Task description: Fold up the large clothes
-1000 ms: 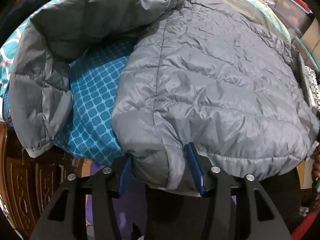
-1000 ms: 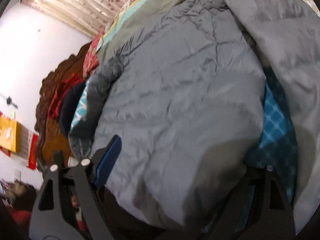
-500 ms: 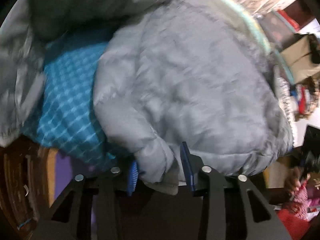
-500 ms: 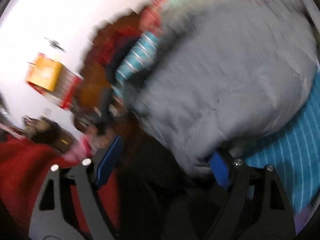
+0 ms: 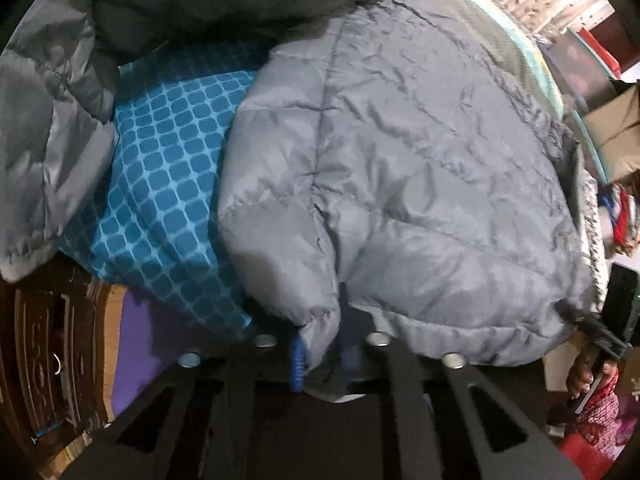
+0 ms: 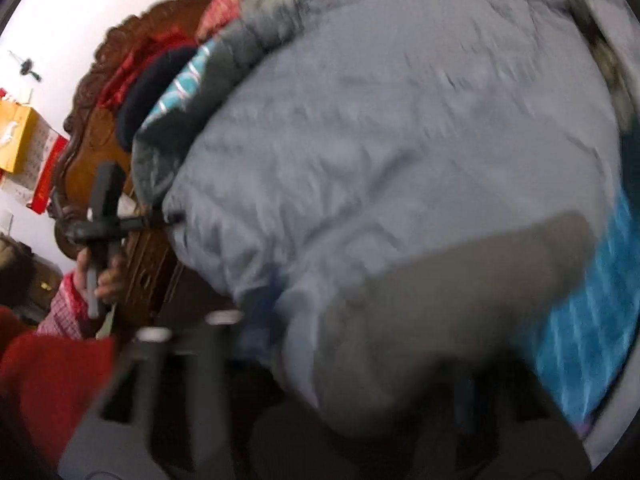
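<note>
Grey jacket hem clenched in left tool; right tool closing on blurred hem.

Your grey quilted jacket is lying spread over the blue patterned bedding, one sleeve trailing off to the far left, its near hem bunching at the bed's edge.

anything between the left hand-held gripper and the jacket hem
Nothing visible: the left hand-held gripper is already shut on the hem of the grey jacket, which lies on the blue bedsheet.
</note>
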A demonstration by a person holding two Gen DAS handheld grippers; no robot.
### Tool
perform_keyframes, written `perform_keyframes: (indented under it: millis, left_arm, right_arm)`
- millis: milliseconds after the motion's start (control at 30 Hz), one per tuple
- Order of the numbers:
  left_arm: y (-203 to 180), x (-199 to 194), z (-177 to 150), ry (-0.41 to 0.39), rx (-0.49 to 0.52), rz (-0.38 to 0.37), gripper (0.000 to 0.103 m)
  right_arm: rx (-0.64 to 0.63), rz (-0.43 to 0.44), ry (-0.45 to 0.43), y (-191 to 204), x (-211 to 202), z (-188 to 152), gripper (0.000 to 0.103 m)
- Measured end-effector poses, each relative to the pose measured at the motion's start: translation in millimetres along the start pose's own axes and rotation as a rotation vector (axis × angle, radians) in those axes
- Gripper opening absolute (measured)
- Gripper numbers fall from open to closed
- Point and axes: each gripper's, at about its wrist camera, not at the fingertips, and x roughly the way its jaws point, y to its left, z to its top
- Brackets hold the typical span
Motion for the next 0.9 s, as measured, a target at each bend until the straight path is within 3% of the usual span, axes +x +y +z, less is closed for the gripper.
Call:
perform_keyframes:
  millis: [67, 133, 167, 200, 233, 267, 367, 467, 667, 733, 767, 800, 900]
  left_arm:
    - [-2.6, -19.2, 2.2, -0.010, -0.002, -0.106, 0.031]
    - [-1.6, -46.3, 2.9, -0.060, -0.016, -0.261, 0.031]
    - [1.9, -54.4, 4.9, -0.084, -0.034, -0.298, 0.031]
    - [5.2, -56.3, 6.1, -0.091, -0.046, -0.304, 0.031]
    - [8.2, -52.9, 7.5, -0.086, -0.053, -0.275, 0.031]
    - [9.2, -42.9, 7.6, -0.054, -0.047, -0.201, 0.031]
    - [9.5, -15.4, -6.2, 0.054, 0.022, -0.012, 0.031]
    - [9.0, -17.7, -17.2, 0.059, 0.079, 0.052, 0.037]
    - [27.5, -74.0, -14.7, -0.036, 0.109, 0.061, 0.041]
    - [29.4, -88.4, -5.5, -0.081, 0.116, 0.119, 0.041]
    - [31.4, -94.3, -3.4, -0.094, 0.112, 0.136, 0.041]
    - [38.8, -103.1, 0.3, -0.118, 0.093, 0.154, 0.041]
    - [58.1, -121.8, 11.1, -0.208, 0.008, 0.198, 0.042]
  right_arm:
    - [0.039, 0.078, -0.007, 0.5, -25.6, -8.1, 0.017]
    - [0.037, 0.173, -0.102, 3.9, -72.0, -12.3, 0.019]
    - [0.061, 0.218, -0.170, 0.0, -94.2, -13.3, 0.028]
    - [0.106, 0.244, -0.250, -9.7, -114.4, -14.0, 0.046]
    - [0.137, 0.232, -0.294, -17.8, -123.9, -15.4, 0.051]
    - [0.163, 0.156, -0.321, -29.7, -130.5, -17.8, 0.053]
    - [0.180, -0.080, -0.218, -46.0, -114.3, -22.1, 0.053]
    - [0.151, -0.250, -0.154, -50.4, -104.2, -30.5, 0.053]
    - [0.128, -0.213, -0.175, -40.8, -100.3, -11.3, 0.053]
    - [0.095, -0.311, -0.140, -35.2, -87.1, -4.6, 0.053]
    - [0.069, -0.434, -0.130, -32.8, -83.0, 3.3, 0.053]
    - [0.056, -0.452, -0.145, -26.5, -81.3, 7.8, 0.053]
    - [-0.004, -0.396, -0.220, 3.5, -88.7, 24.7, 0.053]
